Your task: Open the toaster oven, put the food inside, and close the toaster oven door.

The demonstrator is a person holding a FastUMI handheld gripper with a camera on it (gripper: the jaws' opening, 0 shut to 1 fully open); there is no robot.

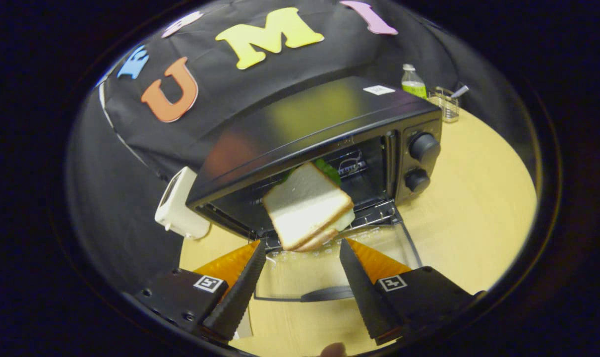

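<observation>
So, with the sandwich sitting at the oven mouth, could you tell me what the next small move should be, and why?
Probably nudge the sandwich deeper onto the rack. It lies tilted at the toaster oven mouth, its near edge hanging over the lowered glass door, just ahead of the open gripper, whose fingers hold nothing. Closing the door now would likely catch it.

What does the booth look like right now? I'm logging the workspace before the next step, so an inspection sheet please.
Surface: pale wooden table, bare in front of the oven.
Job's things: toaster oven, door folded down open; sandwich tilted at the oven mouth over the wire rack.
Clutter: white appliance beside the oven; bottle and clear holder behind it.
Grippers: hand-held gripper open, fingers either side of the sandwich's near edge, not pressing it.
Cables: nothing seen.
Surroundings: black cloth wall.
</observation>
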